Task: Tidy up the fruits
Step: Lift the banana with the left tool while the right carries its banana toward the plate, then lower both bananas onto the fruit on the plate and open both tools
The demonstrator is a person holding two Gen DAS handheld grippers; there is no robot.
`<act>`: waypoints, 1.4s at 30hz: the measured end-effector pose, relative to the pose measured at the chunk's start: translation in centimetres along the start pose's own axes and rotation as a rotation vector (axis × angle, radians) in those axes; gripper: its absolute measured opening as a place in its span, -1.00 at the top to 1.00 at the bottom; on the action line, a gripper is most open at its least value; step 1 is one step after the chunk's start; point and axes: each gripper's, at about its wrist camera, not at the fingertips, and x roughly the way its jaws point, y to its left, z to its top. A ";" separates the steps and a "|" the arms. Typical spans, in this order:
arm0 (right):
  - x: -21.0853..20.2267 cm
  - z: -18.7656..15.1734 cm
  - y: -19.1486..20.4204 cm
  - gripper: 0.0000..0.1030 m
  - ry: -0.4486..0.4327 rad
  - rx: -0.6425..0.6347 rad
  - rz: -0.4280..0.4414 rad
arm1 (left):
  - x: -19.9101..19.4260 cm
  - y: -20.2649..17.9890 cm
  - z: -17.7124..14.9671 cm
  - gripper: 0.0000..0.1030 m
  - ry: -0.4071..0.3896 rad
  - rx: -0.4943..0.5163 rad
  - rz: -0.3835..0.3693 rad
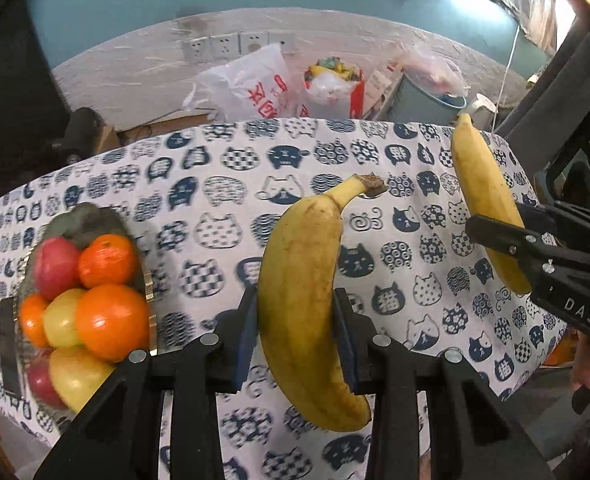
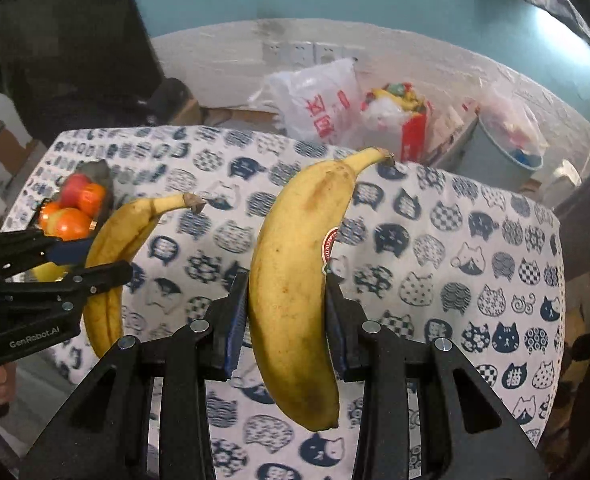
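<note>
Left claw (image 1: 295, 320) grips a yellow curved banana (image 1: 299, 280), right claw (image 2: 287, 312) pinches a stickered yellow banana (image 2: 291, 280); best lowered gently beside the heaped fruit tray (image 1: 9, 344).

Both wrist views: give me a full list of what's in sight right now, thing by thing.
bananas: two, yellow, one clamped in each set of jaws above the table: left one, right one, which bears a red sticker
fruit dish: one, at the table's left side, piled with fruit
oranges: at least three, orange, in the dish
apples: red and yellow-green, several, in the dish
tablecloth: one, white with navy cat heads, covering the table
plastic bags: white with red print, beyond the table
bucket: grey-blue, beyond the table
wall sockets: a white row, back wall
left gripper: black, shut on its banana
right gripper: black, shut on its banana
</note>
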 end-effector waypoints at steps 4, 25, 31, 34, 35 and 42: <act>-0.6 0.7 2.1 0.34 -0.018 -0.026 0.031 | -1.3 1.3 -0.7 0.30 -0.013 -0.017 0.012; 0.0 3.8 11.4 0.34 -0.028 -0.123 0.160 | -4.6 9.8 -2.4 0.30 -0.064 -0.176 0.067; 0.8 4.9 14.6 0.34 -0.024 -0.152 0.203 | -5.5 12.4 -2.7 0.30 -0.085 -0.226 0.090; 1.3 5.3 16.1 0.34 -0.018 -0.166 0.224 | -5.6 14.0 -3.0 0.30 -0.086 -0.258 0.101; 1.6 5.5 16.7 0.34 -0.015 -0.169 0.232 | -5.5 14.6 -3.2 0.30 -0.085 -0.272 0.105; 3.0 6.4 20.0 0.34 0.011 -0.181 0.297 | -5.1 18.3 -4.0 0.30 -0.075 -0.348 0.126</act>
